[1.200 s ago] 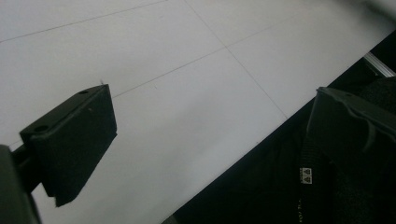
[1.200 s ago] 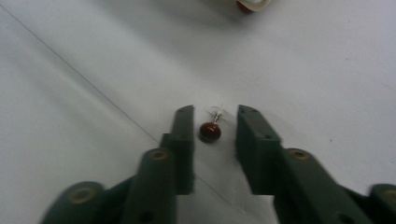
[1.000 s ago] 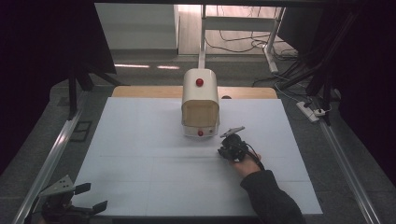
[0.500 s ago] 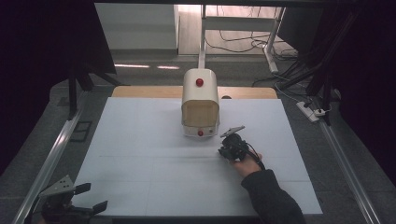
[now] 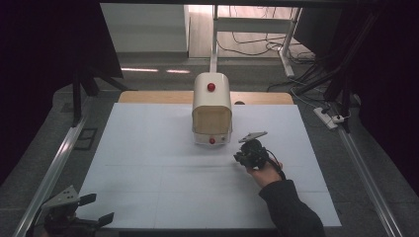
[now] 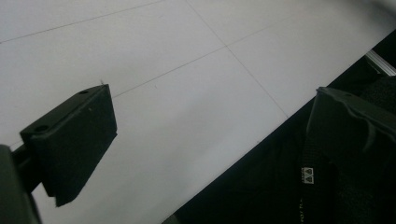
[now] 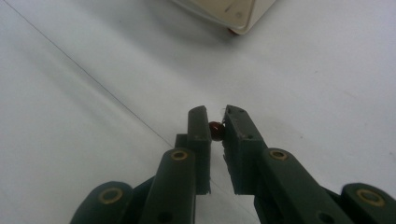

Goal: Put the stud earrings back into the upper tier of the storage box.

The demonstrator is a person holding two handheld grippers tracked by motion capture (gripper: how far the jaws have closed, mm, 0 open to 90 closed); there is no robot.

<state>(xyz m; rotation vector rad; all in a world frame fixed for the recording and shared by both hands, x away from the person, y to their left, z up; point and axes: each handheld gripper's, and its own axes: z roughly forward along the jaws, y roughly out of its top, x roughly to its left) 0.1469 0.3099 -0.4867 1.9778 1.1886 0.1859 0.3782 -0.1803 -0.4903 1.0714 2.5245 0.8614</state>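
Observation:
A cream box-shaped appliance [image 5: 212, 111] with a red knob on top [image 5: 211, 87] and another low on its front [image 5: 212, 140] stands at the middle back of the white table [image 5: 148, 148]. Its lower corner [image 7: 224, 11] appears in the right gripper view. My right gripper [image 5: 240, 159] is just right of the appliance's front, low over the table. In its own view the right gripper [image 7: 215, 122] is shut on a small dark red bead [image 7: 215, 131] pinched at the tips. My left gripper [image 5: 98, 209] rests open at the table's front left corner, nothing between its fingers [image 6: 70, 140].
The table's front edge [image 6: 261, 140] runs diagonally in the left gripper view, with dark fabric beyond it. A wooden board [image 5: 148, 97] lies along the table's back edge. Metal rails [image 5: 54, 168] flank the table. Cables and a power strip [image 5: 328, 118] lie on the floor at right.

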